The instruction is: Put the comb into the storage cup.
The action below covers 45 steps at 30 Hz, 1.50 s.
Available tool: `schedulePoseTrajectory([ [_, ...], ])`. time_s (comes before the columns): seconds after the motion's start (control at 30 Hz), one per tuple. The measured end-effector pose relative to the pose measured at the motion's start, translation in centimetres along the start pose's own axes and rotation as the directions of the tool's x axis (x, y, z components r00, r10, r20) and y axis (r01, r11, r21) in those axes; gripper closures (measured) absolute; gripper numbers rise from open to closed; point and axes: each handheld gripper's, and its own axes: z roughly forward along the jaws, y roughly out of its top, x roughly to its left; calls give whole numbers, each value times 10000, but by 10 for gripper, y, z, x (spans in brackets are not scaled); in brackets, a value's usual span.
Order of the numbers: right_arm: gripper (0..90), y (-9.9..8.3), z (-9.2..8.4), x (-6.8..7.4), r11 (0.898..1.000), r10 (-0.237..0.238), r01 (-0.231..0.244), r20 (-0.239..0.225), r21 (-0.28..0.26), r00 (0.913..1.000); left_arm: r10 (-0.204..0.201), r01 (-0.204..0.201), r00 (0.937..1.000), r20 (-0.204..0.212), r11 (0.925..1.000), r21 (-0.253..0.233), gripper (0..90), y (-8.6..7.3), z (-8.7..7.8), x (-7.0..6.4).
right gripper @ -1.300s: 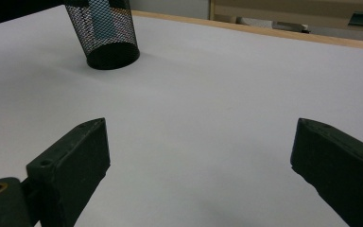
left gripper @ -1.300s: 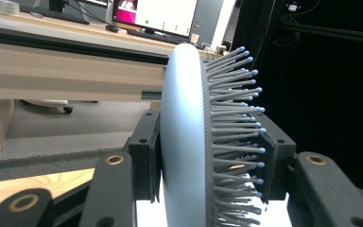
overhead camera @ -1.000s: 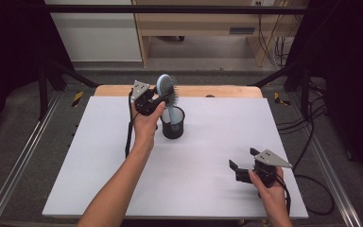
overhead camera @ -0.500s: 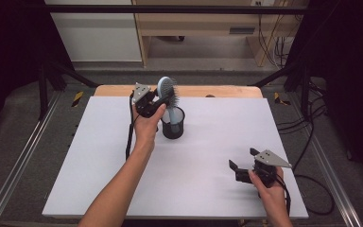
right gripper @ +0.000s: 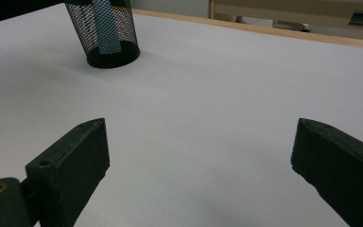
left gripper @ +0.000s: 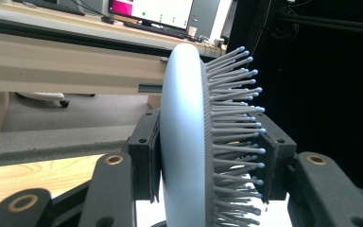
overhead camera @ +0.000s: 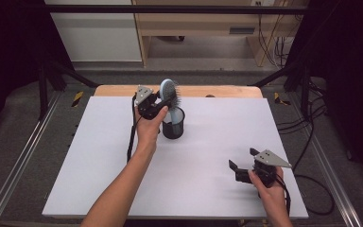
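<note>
Both forearms are bare, no sleeves. Each hand carries a black gripper, left [overhead camera: 157, 105] and right [overhead camera: 242, 166], topped by a grey three-cornered plate, with a black cable trailing off. Up close the blocky black jaws show brass-ringed pivot holes and small screw holes.

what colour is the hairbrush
Pale blue hairbrush, bristles included; clearest in the left gripper view.
</note>
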Motion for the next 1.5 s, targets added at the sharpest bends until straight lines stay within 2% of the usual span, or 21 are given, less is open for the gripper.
schedulePoseTrajectory([
  [0.7, 55, 0, 1, 1, 10000, -28, 28, 4, 24, 10000, -171, 172, 9998, -115, 9998, 85, 502, -5, -6, 7],
  [1.07, 54, 0, 1, 1, 10000, -66, 66, -23, 12, 10000, -750, 753, 9968, -268, 9971, 89, 486, -6, -12, 21],
  [1.5, 54, 0, 1, 2, 10000, -88, 88, -40, 16, 10000, -1035, 1040, 9939, -369, 9945, 139, 468, -6, -15, 30],
])
